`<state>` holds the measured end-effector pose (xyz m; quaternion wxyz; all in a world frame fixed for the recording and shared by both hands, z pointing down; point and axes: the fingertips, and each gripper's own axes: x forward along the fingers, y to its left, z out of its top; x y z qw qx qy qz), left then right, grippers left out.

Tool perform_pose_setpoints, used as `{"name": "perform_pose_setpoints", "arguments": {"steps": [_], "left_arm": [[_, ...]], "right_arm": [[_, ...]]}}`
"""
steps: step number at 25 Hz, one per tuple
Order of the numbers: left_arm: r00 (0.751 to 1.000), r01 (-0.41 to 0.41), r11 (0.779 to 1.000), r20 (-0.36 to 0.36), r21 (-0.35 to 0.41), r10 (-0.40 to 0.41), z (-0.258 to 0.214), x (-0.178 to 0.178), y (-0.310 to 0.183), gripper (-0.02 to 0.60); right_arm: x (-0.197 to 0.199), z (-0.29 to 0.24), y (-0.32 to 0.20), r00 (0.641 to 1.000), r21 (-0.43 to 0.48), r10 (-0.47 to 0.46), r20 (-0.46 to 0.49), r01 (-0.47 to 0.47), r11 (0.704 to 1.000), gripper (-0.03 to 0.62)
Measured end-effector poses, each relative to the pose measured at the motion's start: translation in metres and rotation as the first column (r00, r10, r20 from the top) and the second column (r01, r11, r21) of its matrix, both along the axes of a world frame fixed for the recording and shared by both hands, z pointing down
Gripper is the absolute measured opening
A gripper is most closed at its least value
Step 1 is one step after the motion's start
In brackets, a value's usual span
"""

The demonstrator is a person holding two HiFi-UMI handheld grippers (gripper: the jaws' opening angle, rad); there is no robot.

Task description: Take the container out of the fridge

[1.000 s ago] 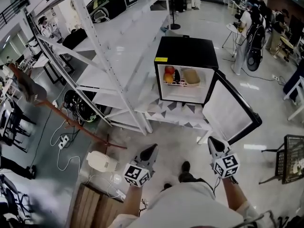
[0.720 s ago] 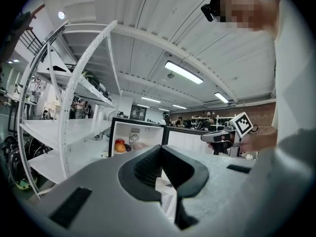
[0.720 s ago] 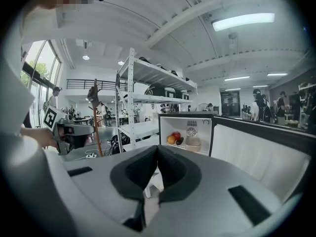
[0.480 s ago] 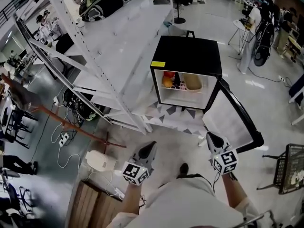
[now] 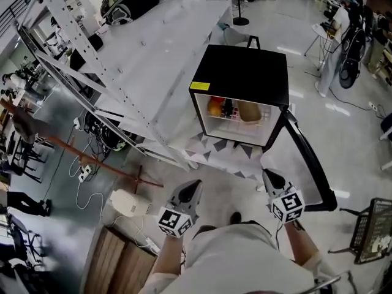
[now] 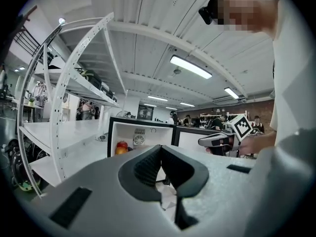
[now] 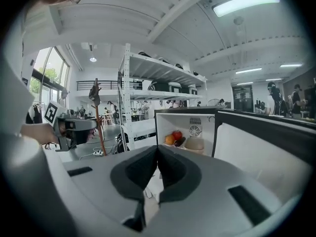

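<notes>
The fridge (image 5: 240,72) door (image 5: 309,164) stood open, with the container (image 5: 248,111) untouched inside the fridge, toward its right. The left hand-held gripper (image 5: 195,186) and right hand-held gripper (image 5: 267,176), both pressed together and empty, hung well short of the fridge; reaching, grasping and lifting out were probably all left to do

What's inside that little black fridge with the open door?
On the fridge's shelf sit an orange fruit, a red fruit, something dark and a tan container at the right. What the container holds, and anything behind it, cannot be seen.
</notes>
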<state>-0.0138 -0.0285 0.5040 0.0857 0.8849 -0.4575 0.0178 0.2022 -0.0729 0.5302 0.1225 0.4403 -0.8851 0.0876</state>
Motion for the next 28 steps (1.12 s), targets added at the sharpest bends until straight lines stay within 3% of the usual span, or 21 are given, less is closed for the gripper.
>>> {"name": "perform_pose_setpoints", "arguments": {"steps": [13, 22, 28], "left_arm": [[0.998, -0.060, 0.998, 0.004, 0.001, 0.060, 0.001, 0.009, -0.055, 0.005], [0.978, -0.209, 0.978, 0.006, 0.001, 0.209, 0.008, 0.001, -0.105, 0.005], [0.960, -0.279, 0.960, -0.016, -0.011, 0.279, 0.016, -0.009, -0.131, 0.005]], "right_arm": [[-0.002, 0.004, -0.042, 0.998, 0.004, 0.030, -0.054, -0.029, 1.000, 0.007], [-0.012, 0.006, -0.070, 0.984, 0.005, 0.157, -0.083, -0.157, 0.988, 0.008], [-0.021, 0.007, -0.092, 0.963, 0.029, 0.205, -0.172, -0.204, 0.979, 0.013]]}}
